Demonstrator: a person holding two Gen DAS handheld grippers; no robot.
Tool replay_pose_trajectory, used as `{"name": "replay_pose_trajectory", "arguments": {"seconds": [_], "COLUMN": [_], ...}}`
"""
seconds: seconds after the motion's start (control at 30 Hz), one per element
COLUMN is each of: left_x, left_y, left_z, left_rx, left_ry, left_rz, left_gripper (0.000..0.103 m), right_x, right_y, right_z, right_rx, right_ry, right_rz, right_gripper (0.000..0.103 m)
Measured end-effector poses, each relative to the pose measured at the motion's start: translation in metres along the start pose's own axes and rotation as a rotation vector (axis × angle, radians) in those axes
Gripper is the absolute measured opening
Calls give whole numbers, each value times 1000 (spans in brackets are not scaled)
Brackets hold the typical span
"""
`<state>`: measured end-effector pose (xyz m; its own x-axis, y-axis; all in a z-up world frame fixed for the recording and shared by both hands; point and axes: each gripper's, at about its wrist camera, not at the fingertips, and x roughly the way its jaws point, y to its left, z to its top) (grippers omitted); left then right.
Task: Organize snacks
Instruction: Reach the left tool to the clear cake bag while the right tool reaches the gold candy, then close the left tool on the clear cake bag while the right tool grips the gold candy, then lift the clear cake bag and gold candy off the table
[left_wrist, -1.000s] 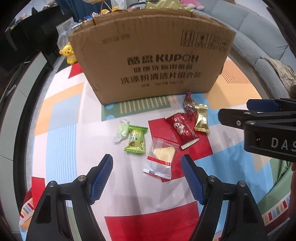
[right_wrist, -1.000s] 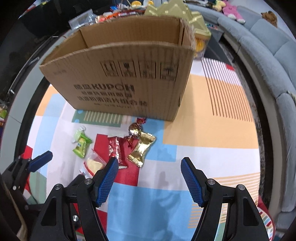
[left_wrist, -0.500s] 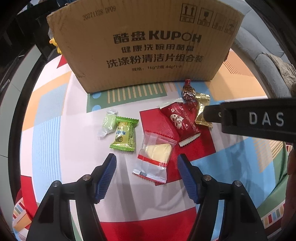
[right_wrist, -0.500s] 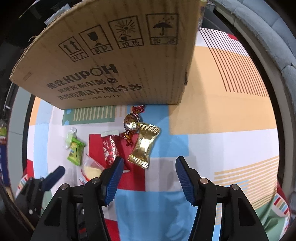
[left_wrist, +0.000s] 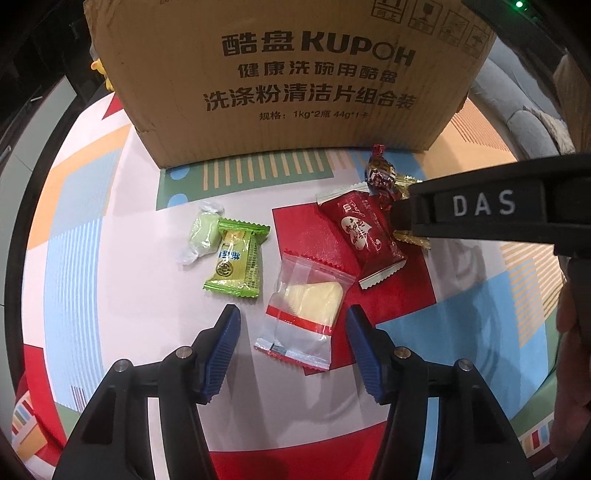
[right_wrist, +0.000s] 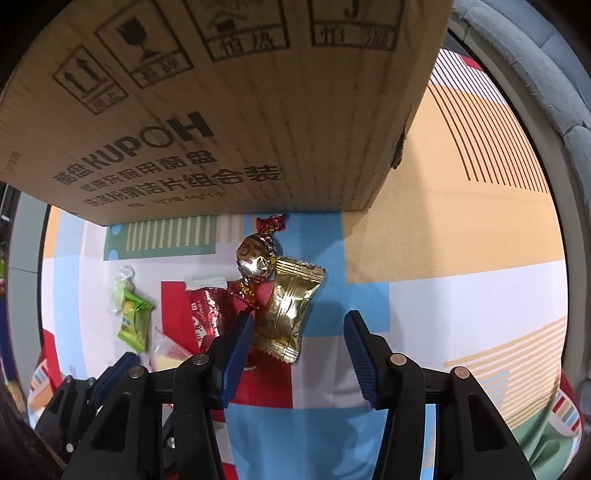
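Several wrapped snacks lie on the patterned cloth in front of a cardboard box (left_wrist: 295, 74). My left gripper (left_wrist: 293, 325) is open, its jaws on either side of a clear packet with a yellow piece (left_wrist: 306, 306). A green packet (left_wrist: 236, 258), a pale green candy (left_wrist: 203, 232) and a red packet (left_wrist: 365, 232) lie just beyond. My right gripper (right_wrist: 299, 334) is open, low over a gold packet (right_wrist: 290, 314); its left pad overlaps the red packet (right_wrist: 207, 314). A foil twist candy (right_wrist: 255, 254) lies behind the gold one.
The cardboard box (right_wrist: 221, 110) stands close behind the snacks and fills the top of both views. My right gripper's body (left_wrist: 491, 210) crosses the right side of the left wrist view. A grey sofa (right_wrist: 535, 55) lies at the right.
Both grippers have moved forward and down toward the snacks. The box looms larger. The clear packet now sits between the left jaws and the gold packet between the right jaws.
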<state>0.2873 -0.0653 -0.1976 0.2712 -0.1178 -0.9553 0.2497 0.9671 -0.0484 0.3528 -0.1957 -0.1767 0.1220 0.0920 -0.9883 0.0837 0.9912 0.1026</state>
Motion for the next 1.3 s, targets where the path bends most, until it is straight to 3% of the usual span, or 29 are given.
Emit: {"name": "replay_pose_trajectory", "arguments": {"seconds": [0.23, 0.37, 0.4, 0.5, 0.7, 1.3], "left_x": [3, 3, 4, 4, -1, -14], "left_y": [-1, -1, 1, 0, -7, -2], "left_z": [3, 4, 5, 6, 3, 0], "left_rx": [5, 6, 9, 19, 25, 12], "left_ry": [-13, -23, -27, -37, -31, -44], "left_rz": [2, 8, 10, 23, 22, 31], "left_gripper": [57, 54, 52, 40, 34, 33], "right_x": [4, 4, 4, 4, 3, -25], "right_y": [-3, 3, 3, 6, 10, 7], "right_z": [5, 6, 3, -1, -6, -15], "right_rx": [-13, -28, -29, -36, -45, -47], "right_ry": [-8, -16, -18, -22, -26, -65], "right_rz": [-22, -40, -41, -41, -41, -39], "right_gripper": [48, 35, 29, 24, 20, 20]}}
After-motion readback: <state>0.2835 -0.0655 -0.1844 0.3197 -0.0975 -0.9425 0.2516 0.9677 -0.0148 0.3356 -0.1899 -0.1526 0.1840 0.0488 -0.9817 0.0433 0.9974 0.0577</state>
